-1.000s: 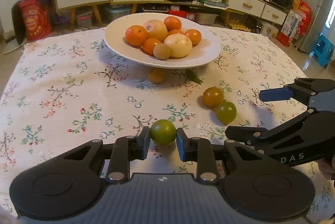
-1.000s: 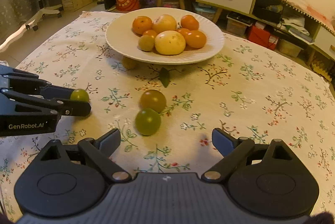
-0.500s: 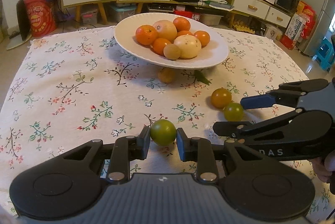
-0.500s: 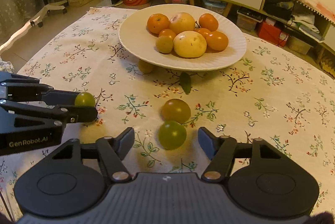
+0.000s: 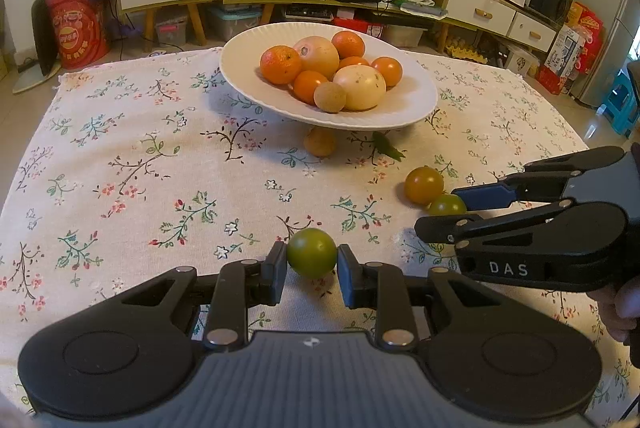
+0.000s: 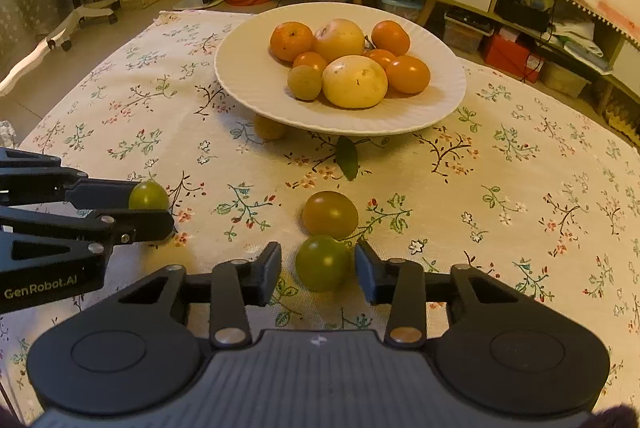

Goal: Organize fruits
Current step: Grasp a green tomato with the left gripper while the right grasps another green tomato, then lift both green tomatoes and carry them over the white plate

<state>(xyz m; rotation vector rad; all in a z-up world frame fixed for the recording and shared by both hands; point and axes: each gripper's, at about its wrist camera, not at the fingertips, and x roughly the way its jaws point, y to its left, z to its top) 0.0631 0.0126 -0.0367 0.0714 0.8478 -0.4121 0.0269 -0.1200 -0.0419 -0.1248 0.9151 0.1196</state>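
A table covered by a floral cloth (image 5: 132, 163), seen from two handheld grippers. The left gripper (image 5: 312, 262) pinches a small green fruit (image 5: 311, 252) between its pads, held just above the cloth. In the right wrist view that same fruit shows at the left edge, clamped at the tips of the left tool. The right gripper (image 6: 318, 268) has just been closing its jaws around a second green fruit (image 6: 323, 262) that lies on the cloth; the right pad looks to be at the fruit's side, while a narrow gap remains at the left pad, so it is not yet gripped. Touching this fruit on its far side sits a brownish orange fruit (image 6: 330, 214). Farther back stands a white plate (image 6: 436, 107) on a foot, piled with oranges and pale yellow fruit. A small tan fruit (image 6: 269, 127) lies under the plate's near rim, and a green leaf (image 6: 347, 157) rests on the cloth just in front of the plate
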